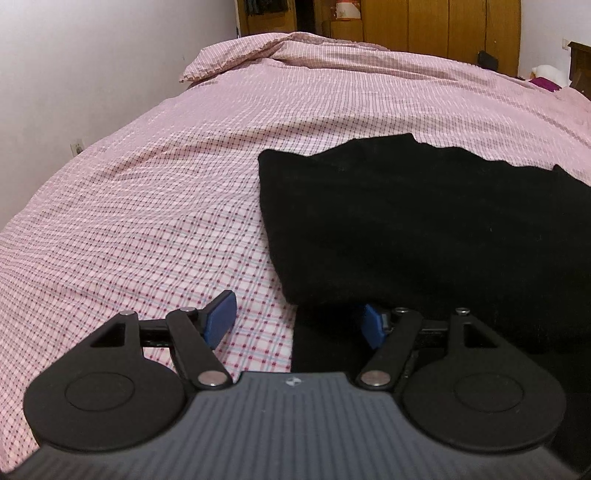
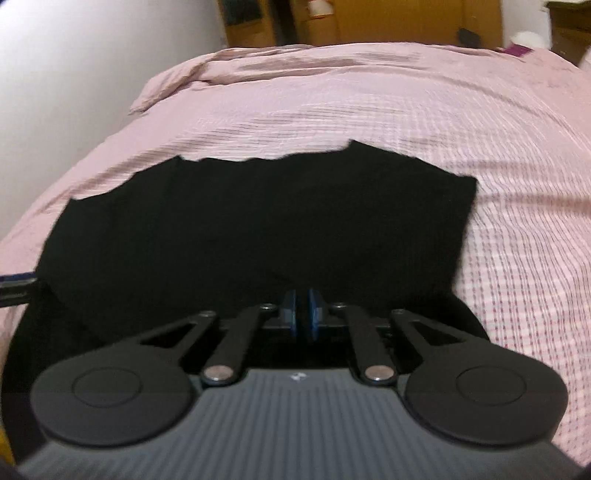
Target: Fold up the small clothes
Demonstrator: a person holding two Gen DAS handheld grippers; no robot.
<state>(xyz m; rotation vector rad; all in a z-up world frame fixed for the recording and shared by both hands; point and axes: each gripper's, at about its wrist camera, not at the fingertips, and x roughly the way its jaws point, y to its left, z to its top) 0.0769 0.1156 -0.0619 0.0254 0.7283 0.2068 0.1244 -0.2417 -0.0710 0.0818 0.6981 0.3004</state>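
A black garment (image 1: 424, 221) lies folded over on the pink checked bed cover (image 1: 147, 203). My left gripper (image 1: 299, 317) is open at the garment's near left corner; its left pad (image 1: 221, 317) is over the cover, its right pad (image 1: 371, 325) is partly under the black cloth edge. In the right wrist view the garment (image 2: 258, 221) spreads ahead. My right gripper (image 2: 303, 314) is shut on the garment's near edge, its blue pads pressed together with black cloth between them. The left gripper's tip (image 2: 18, 280) shows at the far left.
A white wall (image 1: 74, 74) runs along the bed's left side. A bunched fold of the cover (image 1: 258, 51) lies at the far end. Wooden wardrobes (image 1: 443, 26) stand beyond the bed. A purple and white item (image 1: 546, 79) sits at the far right.
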